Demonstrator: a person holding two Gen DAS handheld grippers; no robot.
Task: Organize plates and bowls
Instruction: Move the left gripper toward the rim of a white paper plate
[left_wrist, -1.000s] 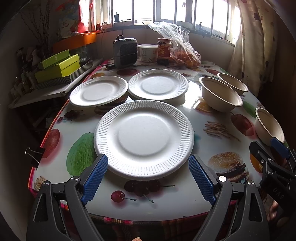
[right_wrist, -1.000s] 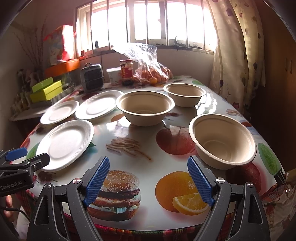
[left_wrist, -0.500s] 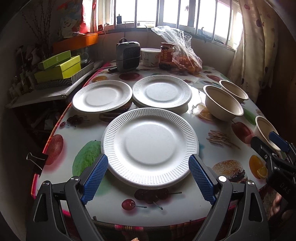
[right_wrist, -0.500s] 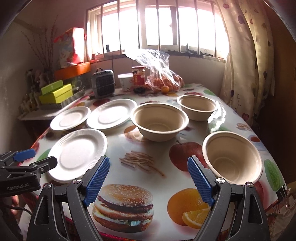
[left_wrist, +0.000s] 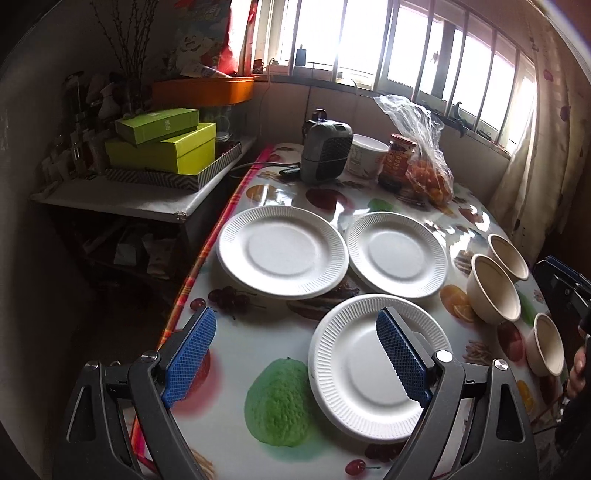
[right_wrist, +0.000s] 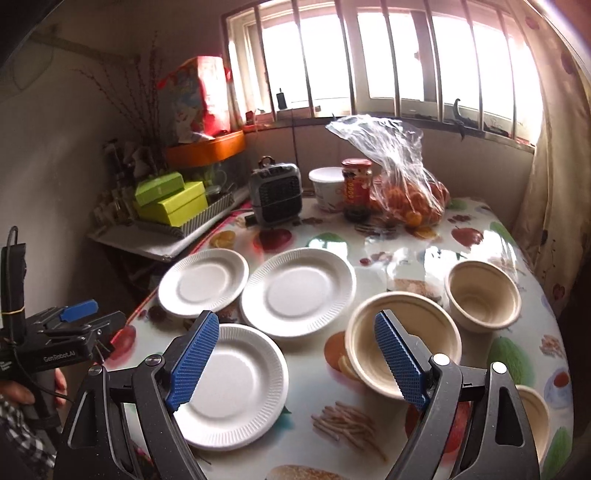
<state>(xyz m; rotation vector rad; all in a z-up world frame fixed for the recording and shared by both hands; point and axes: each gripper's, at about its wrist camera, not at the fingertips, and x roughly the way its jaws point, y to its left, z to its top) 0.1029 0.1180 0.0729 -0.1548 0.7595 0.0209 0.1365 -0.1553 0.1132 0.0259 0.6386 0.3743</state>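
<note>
I have both tools above the glossy fruit-printed surface (left_wrist: 236, 354) with nothing held. The left hand-held gripper (left_wrist: 295, 360) stands wide, its blue ribbed pads well apart, and the right hand-held gripper (right_wrist: 297, 363) is just as wide and empty.

I take the grey table fan (left_wrist: 325, 153) at the far end as my landmark. Nearest to it lie two white ribbed paper plates side by side, the far-left plate (left_wrist: 282, 253) and the far-right plate (left_wrist: 398, 254), their rims almost touching. Further from the fan, toward me, lies the third white paper plate (left_wrist: 354, 369), under my left tool's right pad. Three beige paper bowls sit to the right of the plates: the far bowl (right_wrist: 482, 295), the middle bowl (right_wrist: 369, 350) and the near bowl (left_wrist: 546, 343), each apart from the others.

My worries, as I judge them: these plates are light and lie flat, so a pad pushed at a rim may just slide the plate across the shiny surface, perhaps off the left edge. A hard pinch could crease a plate or buckle a bowl wall. The two tools work close together and could collide over the near plate.
</note>
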